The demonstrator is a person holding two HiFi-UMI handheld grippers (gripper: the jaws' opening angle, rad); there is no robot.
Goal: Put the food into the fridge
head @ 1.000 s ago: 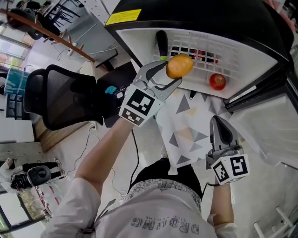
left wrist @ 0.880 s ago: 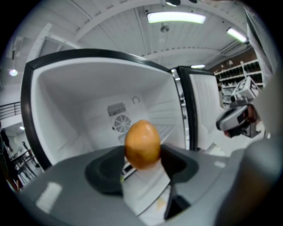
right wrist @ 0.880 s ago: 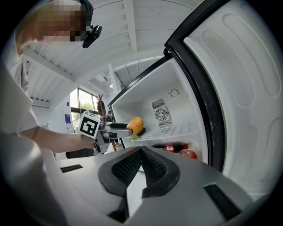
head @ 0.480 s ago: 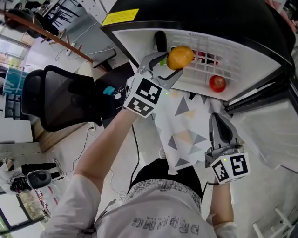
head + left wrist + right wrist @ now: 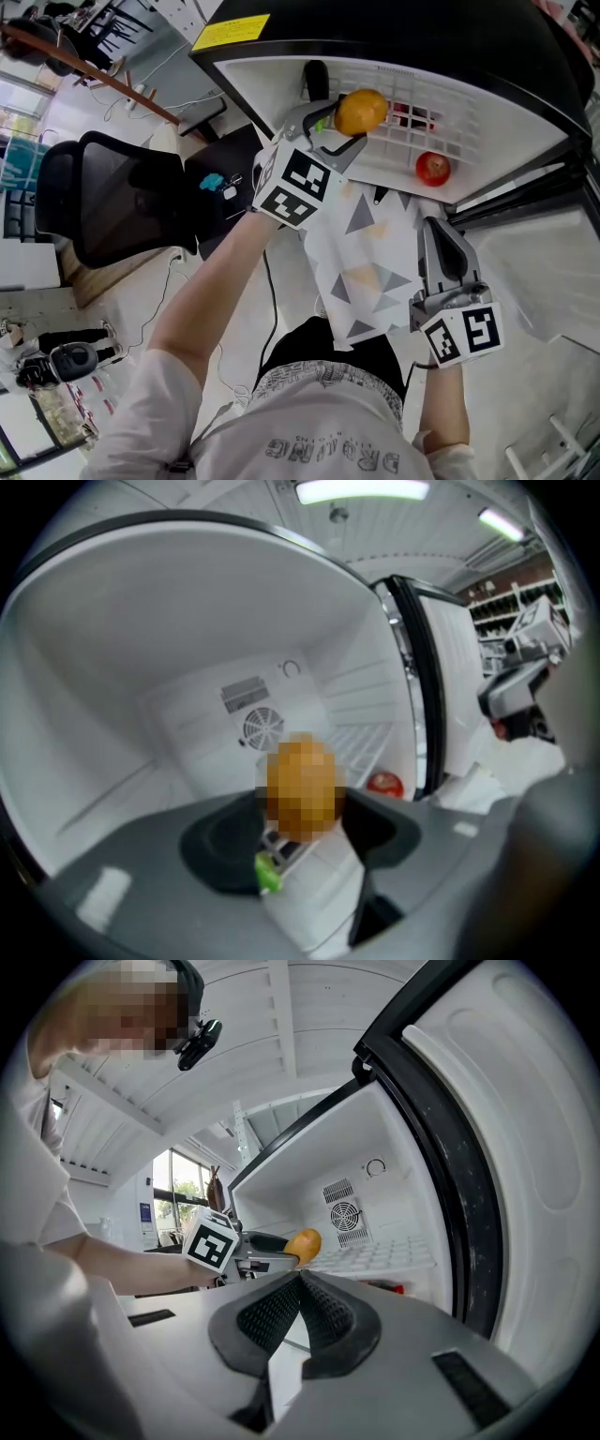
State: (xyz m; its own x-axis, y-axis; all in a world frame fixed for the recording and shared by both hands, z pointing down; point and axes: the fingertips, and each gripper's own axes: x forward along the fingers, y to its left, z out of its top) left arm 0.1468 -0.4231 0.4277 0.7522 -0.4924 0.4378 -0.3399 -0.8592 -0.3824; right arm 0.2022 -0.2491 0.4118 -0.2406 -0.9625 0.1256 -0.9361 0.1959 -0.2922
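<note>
My left gripper is shut on an orange mango and holds it over the white wire shelf of the open fridge. In the left gripper view the mango sits between the jaws, blurred over. A red tomato lies on the shelf to the right, seen too as the tomato. A dark cucumber stands at the shelf's left end. My right gripper hangs lower, outside the fridge, shut and empty, its pads meeting at the tips.
The fridge's black frame and its open door run along the right. A patterned cloth hangs below the shelf. A black office chair stands at the left, with cables on the floor.
My left gripper has carried the mango a little further in over the shelf. The right gripper has barely shifted.
</note>
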